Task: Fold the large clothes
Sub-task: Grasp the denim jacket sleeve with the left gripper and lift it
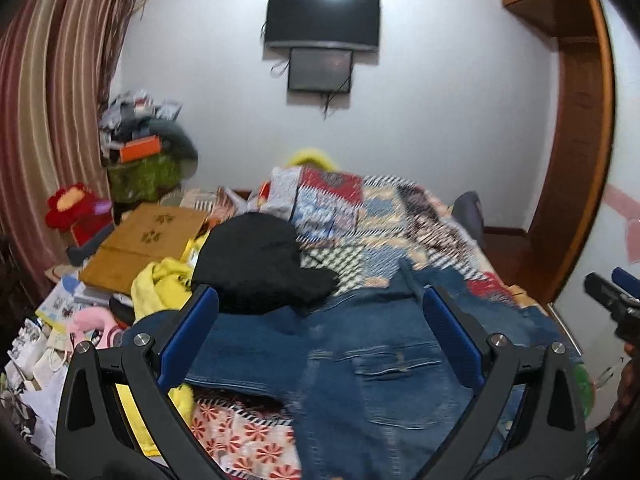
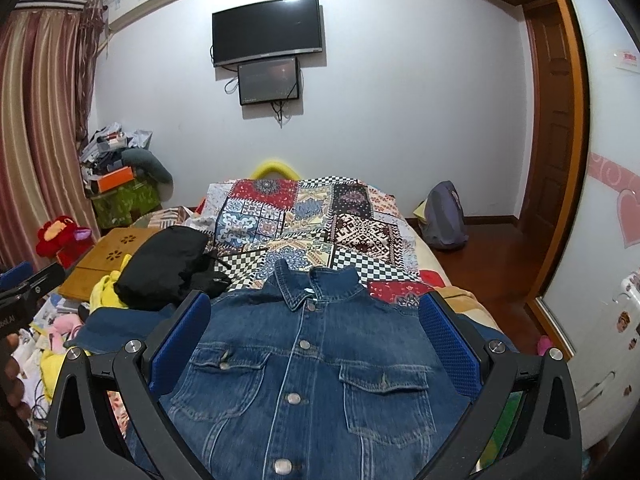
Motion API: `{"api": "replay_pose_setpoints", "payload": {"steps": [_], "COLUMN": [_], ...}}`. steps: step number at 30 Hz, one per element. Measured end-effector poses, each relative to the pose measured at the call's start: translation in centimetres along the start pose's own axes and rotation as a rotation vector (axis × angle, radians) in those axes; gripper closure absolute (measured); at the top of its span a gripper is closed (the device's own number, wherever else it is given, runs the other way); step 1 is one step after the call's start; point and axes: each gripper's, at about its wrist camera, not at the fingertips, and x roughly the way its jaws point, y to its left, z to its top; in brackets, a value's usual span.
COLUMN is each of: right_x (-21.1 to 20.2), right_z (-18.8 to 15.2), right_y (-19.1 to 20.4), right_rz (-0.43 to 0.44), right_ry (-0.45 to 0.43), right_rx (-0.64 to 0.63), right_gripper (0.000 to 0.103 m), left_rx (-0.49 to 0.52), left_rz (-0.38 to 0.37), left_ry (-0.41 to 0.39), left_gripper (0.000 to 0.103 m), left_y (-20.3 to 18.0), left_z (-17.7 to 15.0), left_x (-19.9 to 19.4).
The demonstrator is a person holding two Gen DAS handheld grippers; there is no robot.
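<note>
Denim jacket [image 2: 304, 372] flat on the near bed, front up, buttoned.
Both my grippers, left [image 1: 320, 320] and right [image 2: 314, 328], hover spread wide, holding nothing; I'd pinch the left sleeve [image 1: 256, 344] and fold it straight across, keeping the collar square.

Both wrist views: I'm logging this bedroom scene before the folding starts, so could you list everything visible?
denim jacket: one, blue, flat and front-up on the bed, collar away from the cameras
black garment: one, bunched on the bed's left side
patchwork quilt: one, multicoloured, covers the bed
yellow cloth: one, crumpled beside the black garment
wooden board: one, tan, left of the bed
television: one, black, on the wall
small screen: one, below the television
curtains: striped red, left
backpack: one, grey, on the floor at right
left gripper: open, above the jacket
right gripper: open, above the jacket
</note>
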Motion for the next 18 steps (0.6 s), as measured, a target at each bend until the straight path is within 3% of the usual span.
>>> {"api": "replay_pose_setpoints", "payload": {"steps": [5,9,12,16,18], "right_x": [3.3,6.5,9.0,11.6,12.3], "right_z": [-0.1,-0.7,-1.4,-2.4,-2.8], "right_y": [0.2,-0.1,-0.2,-0.4,-0.5], "right_rz": [-0.014,-0.009,0.005,0.010,0.012], "right_ry": [0.055,0.132,0.215,0.308,0.339], "right_rx": [-0.021,-0.019,-0.019,-0.012,-0.014], "right_gripper": [0.000,0.000,0.000,0.000,0.000], "left_rx": [-0.109,-0.220,-0.271,-0.420,-0.465], "left_rz": [0.058,0.048,0.037,0.009,0.031], "left_ry": [0.102,0.211,0.290,0.389,0.425], "left_gripper": [0.000,0.000,0.000,0.000,0.000], "left_y": [6.0,12.2,15.8,21.5,23.5], "left_z": [-0.2,-1.6,-3.4,-6.6,-7.8], "left_x": [4.6,8.6,10.6,13.4,14.0]}}
